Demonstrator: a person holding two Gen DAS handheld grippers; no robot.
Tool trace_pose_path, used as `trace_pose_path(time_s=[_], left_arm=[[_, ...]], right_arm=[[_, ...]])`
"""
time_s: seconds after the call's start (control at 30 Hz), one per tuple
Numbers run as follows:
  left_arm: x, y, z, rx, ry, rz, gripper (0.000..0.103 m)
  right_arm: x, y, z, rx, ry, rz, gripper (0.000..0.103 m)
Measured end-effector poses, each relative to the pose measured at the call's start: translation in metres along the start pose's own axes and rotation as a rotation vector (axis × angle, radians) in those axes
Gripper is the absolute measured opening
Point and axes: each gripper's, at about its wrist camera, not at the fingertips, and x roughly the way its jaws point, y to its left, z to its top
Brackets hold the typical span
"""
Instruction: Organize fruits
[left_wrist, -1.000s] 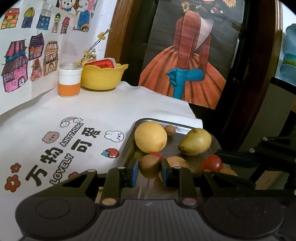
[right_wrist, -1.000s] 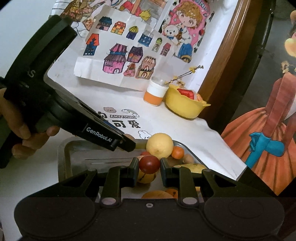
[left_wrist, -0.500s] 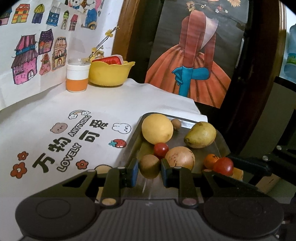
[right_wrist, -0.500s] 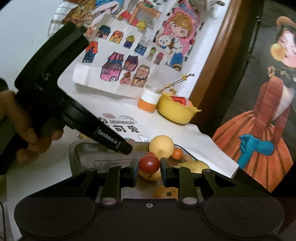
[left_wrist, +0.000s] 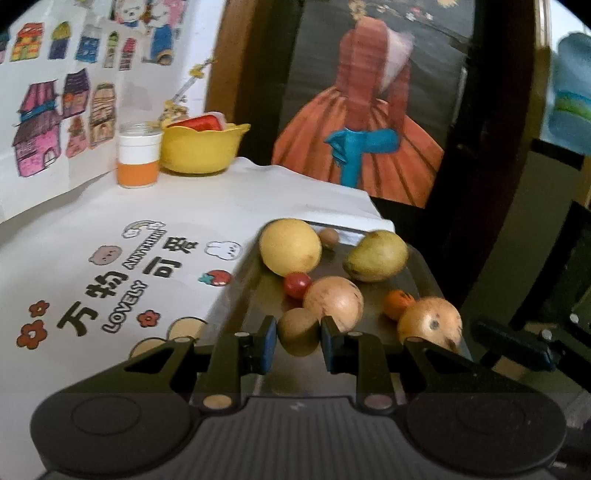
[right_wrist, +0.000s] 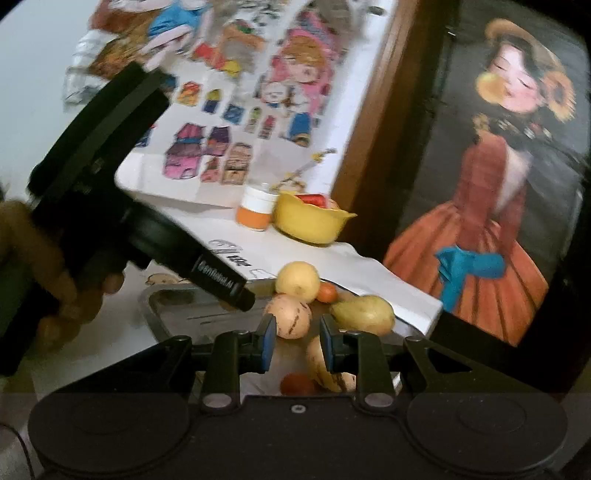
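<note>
A home: coloured children's drawings (left_wrist: 55, 110) taped on the wall, a cartoon-printed cloth (left_wrist: 129, 266) on the surface, a framed painting (right_wrist: 491, 206) of a figure in an orange dress.

Left gripper (left_wrist: 295, 338) clamped; right gripper (right_wrist: 294, 341) seemingly parted.

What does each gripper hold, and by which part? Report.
Left gripper holds the small brown fruit, pads on its two opposite sides. Right gripper holds nothing; a tomato lies below it.
</note>
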Motion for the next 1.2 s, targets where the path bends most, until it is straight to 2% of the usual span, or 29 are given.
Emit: trace_pose_path(time_s=[0.27, 0.5, 0.67, 0.77, 0.87, 0.93, 1.2], left_arm=[[0.002, -0.005, -0.005, 0.037, 0.029, -0.020, 0.028], [0.004, -0.009, -0.010, 0.062, 0.051, -0.019, 0.028], [0.006, -0.009, -0.012, 0.058, 0.063, -0.012, 0.029], [0.007, -0.007, -0.012, 0.048, 0.064, -0.007, 0.034], [0.006, -0.005, -0.012, 0.037, 0.060, -0.001, 0.044], [0.005, -0.003, -0.012, 0.027, 0.056, 0.002, 0.050], [0.002, 0.004, -0.012, -0.014, 0.031, 0.010, 0.063]], right_arm=[[-0.002, -0.003, -0.009, 0.145, 0.025, -0.044, 0.028], [-0.007, -0.007, -0.012, 0.246, 0.031, -0.085, 0.038], [-0.010, -0.006, -0.014, 0.262, 0.037, -0.100, 0.049], [-0.010, -0.006, -0.014, 0.278, 0.044, -0.107, 0.061], [-0.012, -0.006, -0.015, 0.306, 0.044, -0.110, 0.068], [-0.012, -0.005, -0.016, 0.321, 0.044, -0.114, 0.072], [-0.013, -0.006, -0.016, 0.356, 0.041, -0.129, 0.083]])
